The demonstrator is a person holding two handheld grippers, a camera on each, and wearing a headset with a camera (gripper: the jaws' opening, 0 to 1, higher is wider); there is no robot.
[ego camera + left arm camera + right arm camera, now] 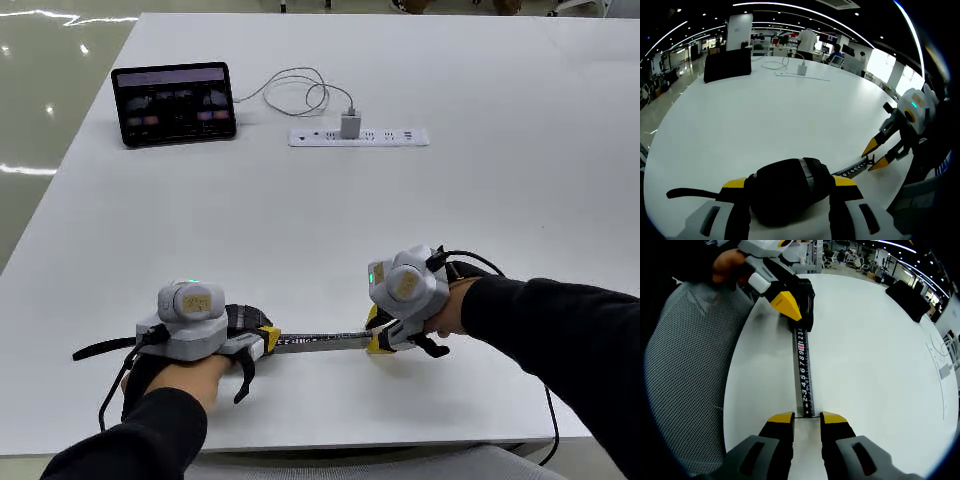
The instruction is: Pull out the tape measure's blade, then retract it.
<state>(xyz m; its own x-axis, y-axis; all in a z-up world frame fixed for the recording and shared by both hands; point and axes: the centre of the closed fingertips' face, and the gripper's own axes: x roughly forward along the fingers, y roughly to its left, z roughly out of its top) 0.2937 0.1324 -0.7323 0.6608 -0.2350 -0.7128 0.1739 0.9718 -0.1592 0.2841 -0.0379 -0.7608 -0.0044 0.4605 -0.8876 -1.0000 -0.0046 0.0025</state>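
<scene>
In the head view the black case [245,318] of the tape measure sits in the left gripper [262,336], close to the near edge of the white table [330,220]. The blade [320,342] runs from it to the right, parallel to that edge, up to the right gripper [380,335]. So the long axis goes from one gripper to the other, and we judge that the retracting must follow this line, with the right gripper going toward the case. In the left gripper view the jaws press the case [790,190] from both sides in a firm hold, and the right gripper [875,157] stands around the far end of the blade [852,170]. The right gripper view gives what the others do not: the printed numbers along the blade [802,370], and the end hook [807,415] lying between this gripper's yellow tips. A thin gap seems to be at each side, so we cannot tell if it really pinches the blade.
</scene>
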